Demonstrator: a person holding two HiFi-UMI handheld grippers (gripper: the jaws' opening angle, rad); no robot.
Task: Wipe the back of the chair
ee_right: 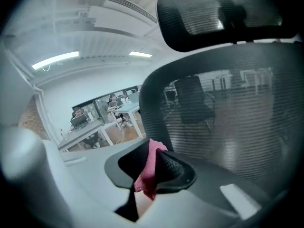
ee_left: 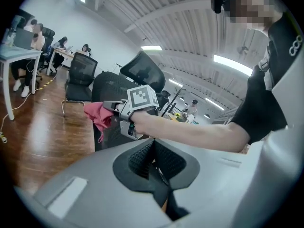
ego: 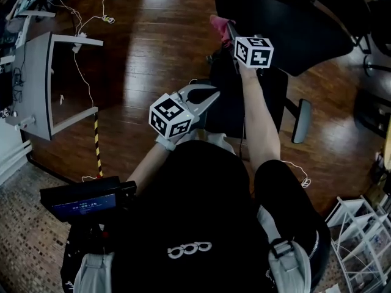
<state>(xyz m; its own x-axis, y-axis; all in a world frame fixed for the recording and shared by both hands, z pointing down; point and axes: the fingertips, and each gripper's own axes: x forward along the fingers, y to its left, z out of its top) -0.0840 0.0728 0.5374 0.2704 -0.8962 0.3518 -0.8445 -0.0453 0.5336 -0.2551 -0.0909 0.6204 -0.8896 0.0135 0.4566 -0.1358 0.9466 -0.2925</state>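
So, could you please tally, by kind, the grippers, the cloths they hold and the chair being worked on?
Grey two-jaw grippers: 2 (left gripper, right gripper)
Pink cloth: 1
Black mesh-backed office chair: 1
Total: 4

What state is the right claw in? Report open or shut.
Shut on the pink cloth: the right claw pinches it between both jaws.
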